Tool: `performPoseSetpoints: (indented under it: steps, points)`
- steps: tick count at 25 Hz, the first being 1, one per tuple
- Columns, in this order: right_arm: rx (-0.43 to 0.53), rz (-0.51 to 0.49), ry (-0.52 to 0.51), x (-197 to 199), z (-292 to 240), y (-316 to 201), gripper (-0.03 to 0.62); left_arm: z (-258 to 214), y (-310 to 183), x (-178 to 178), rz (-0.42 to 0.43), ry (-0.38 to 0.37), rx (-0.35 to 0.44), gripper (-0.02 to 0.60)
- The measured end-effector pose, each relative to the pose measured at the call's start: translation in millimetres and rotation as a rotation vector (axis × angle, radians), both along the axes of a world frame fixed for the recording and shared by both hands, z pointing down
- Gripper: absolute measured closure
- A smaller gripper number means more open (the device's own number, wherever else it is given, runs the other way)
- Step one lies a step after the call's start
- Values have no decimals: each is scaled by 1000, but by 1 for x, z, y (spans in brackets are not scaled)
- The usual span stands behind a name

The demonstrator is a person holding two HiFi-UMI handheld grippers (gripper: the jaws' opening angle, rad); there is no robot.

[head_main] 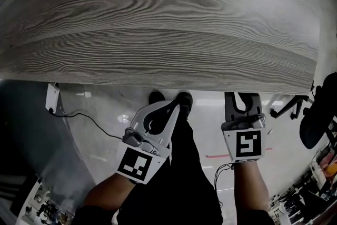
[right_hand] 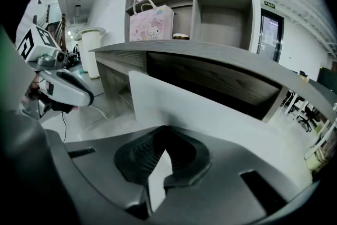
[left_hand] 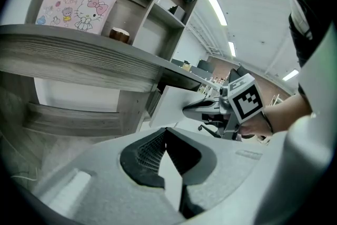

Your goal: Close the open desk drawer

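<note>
- Facing the right gripper (right_hand: 164, 129), the white drawer (right_hand: 221, 118) sticks out from under the desk (right_hand: 210, 55), its front running along the desk's edge.
- The right gripper looks nearer; the left gripper (left_hand: 166, 129) sits off the drawer's end.
- Both grippers' jaws are closed, holding nothing.
- A pale floor (head_main: 105, 129) lies below the desk, with shelves (right_hand: 221, 2) behind it.

Matt grey wood-grain desk top (head_main: 158, 18), smooth white drawer front (right_hand: 174, 108)
</note>
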State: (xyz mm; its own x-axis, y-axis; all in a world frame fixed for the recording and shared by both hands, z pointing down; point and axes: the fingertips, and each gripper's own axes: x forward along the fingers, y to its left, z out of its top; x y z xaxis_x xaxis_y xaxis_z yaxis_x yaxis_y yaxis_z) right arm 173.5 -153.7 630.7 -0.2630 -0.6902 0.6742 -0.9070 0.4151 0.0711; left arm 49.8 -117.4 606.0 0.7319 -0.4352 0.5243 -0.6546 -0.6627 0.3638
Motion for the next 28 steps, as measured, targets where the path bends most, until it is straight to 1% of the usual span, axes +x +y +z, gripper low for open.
performPoseSetpoints:
  steps: [5,11,14,17,21,25,28]
  points:
    - [25,36,-9,5,-3,-17,582,1,-3,-4,-19,0,-6,574]
    - [57,5,13,4,0,-32,582,-1,-10,-9,-41,-1,0,574]
    - [64,34,15,6,1,-35,582,1,-13,-8,-43,-2,2,574]
    - [73,71,-9,10,-1,-43,582,2,-17,-6,-45,2,8,575]
    - [88,60,-17,9,-2,-47,582,4,-25,-5,-59,4,9,574]
    - [77,94,-37,9,-1,-46,583,5,-33,-2,-61,5,20,574]
    - [76,93,-45,7,1,-46,583,4,-35,1,-57,6,26,574]
